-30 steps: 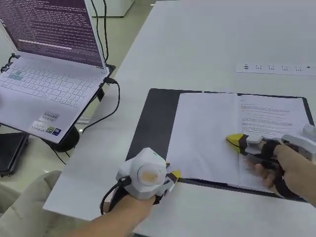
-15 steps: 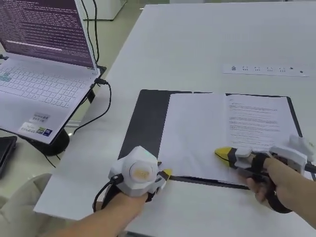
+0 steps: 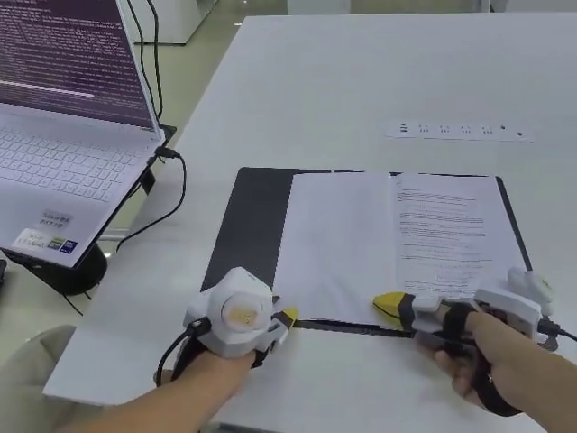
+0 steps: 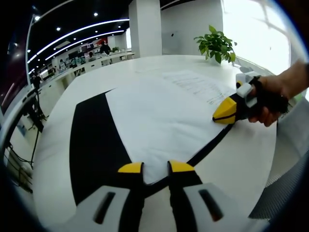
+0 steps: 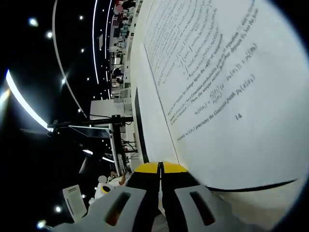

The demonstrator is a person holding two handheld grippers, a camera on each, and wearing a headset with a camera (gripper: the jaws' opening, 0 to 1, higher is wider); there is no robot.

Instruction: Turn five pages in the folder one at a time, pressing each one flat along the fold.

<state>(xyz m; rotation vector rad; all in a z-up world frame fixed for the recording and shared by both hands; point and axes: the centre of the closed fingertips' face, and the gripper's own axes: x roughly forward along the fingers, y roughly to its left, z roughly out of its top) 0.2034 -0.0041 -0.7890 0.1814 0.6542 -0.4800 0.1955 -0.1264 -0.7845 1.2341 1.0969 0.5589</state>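
We are holding right gripper [image 3: 386,307], jaws together, at 6 o'clock end of fold [image 3: 393,244] running toward 12; left gripper [image 3: 287,317], jaws slightly apart, farther off at 9.

Printed page [image 5: 231,72]: number "14" at foot. Body text and laptop screen [image 3: 63,54] lines too small to read.

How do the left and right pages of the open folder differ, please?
The left page is blank white; the right page carries printed text. The left page leaves a wide black strip of the folder bare beside it; the right page nearly covers its half. Both lie flat.
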